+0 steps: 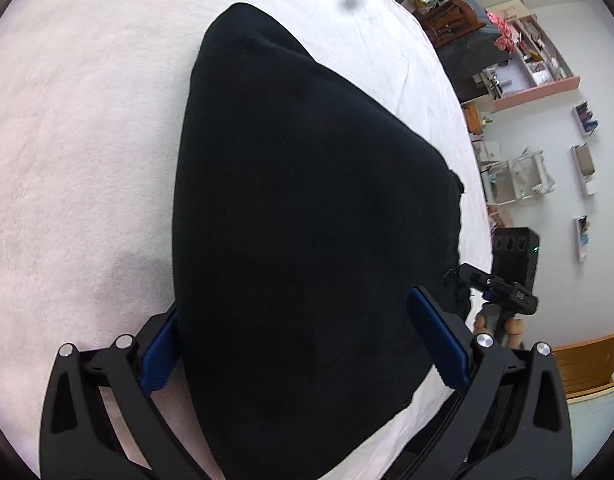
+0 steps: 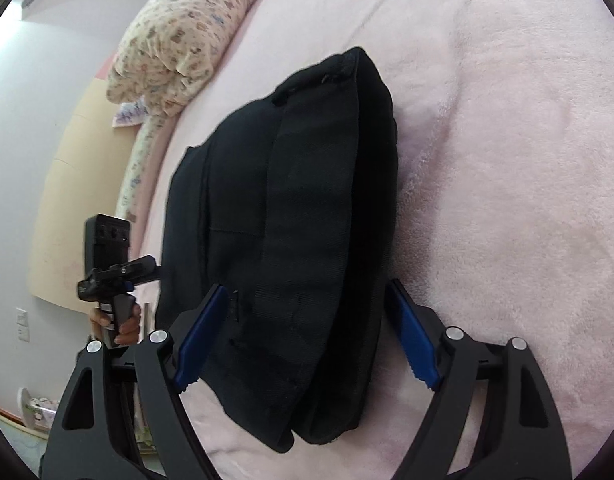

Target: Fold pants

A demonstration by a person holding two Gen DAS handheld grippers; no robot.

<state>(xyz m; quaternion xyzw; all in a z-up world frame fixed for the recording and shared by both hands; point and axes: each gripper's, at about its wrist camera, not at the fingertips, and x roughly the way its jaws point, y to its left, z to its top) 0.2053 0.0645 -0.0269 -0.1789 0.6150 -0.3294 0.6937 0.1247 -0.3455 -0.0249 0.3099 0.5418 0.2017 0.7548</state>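
Blue-padded fingers frame everything from up close: the left gripper (image 1: 295, 340) stands spread wide over the near end of the black pants (image 1: 307, 220), its pads not pressing the cloth, and the right gripper (image 2: 307, 336) is likewise released, its fingers straddling the folded bundle without clasping it. Each gripper's handle sits in a hand (image 2: 121, 322) off to the side. Those pants lie folded in a thick stack on the pale pink fleecy blanket (image 2: 507, 160). Farther off, a floral pillow (image 2: 187, 28) rests at the bed's edge, and cluttered shelves (image 1: 535, 68) hang on the far wall.

No legible text, labels or numbers anywhere in view
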